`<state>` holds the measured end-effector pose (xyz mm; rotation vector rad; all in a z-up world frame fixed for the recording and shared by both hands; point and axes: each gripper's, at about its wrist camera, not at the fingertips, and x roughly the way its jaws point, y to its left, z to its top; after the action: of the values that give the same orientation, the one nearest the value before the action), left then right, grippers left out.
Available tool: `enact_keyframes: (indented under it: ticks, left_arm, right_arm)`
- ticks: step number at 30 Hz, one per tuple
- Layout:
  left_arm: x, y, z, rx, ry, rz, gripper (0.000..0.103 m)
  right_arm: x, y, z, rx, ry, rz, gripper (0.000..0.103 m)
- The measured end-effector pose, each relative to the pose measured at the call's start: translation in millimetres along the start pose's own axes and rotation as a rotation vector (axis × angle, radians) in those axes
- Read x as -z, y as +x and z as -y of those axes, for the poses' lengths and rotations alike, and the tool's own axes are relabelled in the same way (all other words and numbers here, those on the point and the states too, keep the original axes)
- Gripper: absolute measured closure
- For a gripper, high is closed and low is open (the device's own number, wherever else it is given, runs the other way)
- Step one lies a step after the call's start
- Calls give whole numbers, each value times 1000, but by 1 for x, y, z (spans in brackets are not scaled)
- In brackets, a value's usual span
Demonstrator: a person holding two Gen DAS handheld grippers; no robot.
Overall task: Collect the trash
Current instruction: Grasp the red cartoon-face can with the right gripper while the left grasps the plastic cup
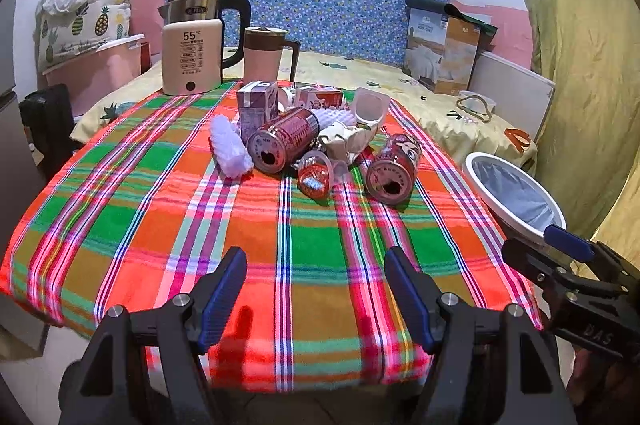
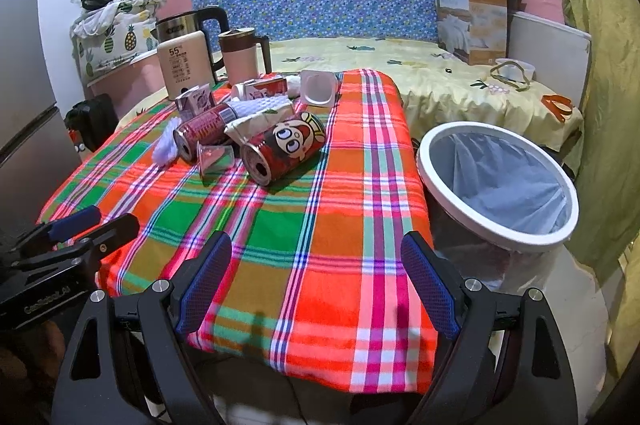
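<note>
Right wrist view: my right claw (image 2: 316, 285) gapes wide and empty, as does the left claw (image 1: 316, 289). Cans (image 2: 280, 149), cartons and wrappers lie mid-desk (image 2: 340, 225); the bin (image 2: 496, 237) beside it looks empty, so nothing seems collected.

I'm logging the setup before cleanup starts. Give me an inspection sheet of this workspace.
Surface: table under a plaid cloth, near half bare.
Job's things: two red cans on their sides, purple carton, white foam net, clear cups, crumpled wrapper, all piled at the far middle; lined bin beside the table's right edge.
Clutter: kettle and pink jug at the far left.
Grippers: left gripper and right gripper open, holding nothing, over the near edge.
Cables: nothing seen.
Surroundings: bed, box, curtain.
</note>
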<state>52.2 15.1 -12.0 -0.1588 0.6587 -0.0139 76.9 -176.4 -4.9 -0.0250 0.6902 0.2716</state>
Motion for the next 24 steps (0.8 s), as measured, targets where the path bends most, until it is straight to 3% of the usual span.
enact_keyframes:
  ticks: [9, 11, 16, 20, 24]
  left_arm:
    - [-30, 44, 2, 33, 31, -33, 32]
    - [-37, 57, 2, 39, 34, -43, 37]
    - [-47, 83, 4, 60, 38, -69, 61]
    - [-53, 97, 5, 81, 40, -80, 67]
    - [-56, 106, 7, 103, 44, -90, 83]
  right_arm:
    - [-23, 19, 6, -40, 40, -17, 16]
    - [-27, 26, 7, -43, 48, -23, 16]
    - [-38, 41, 10, -52, 65, -41, 17]
    - [-42, 49, 11, -57, 69, -51, 18]
    - [-48, 59, 9, -71, 81, -66, 18]
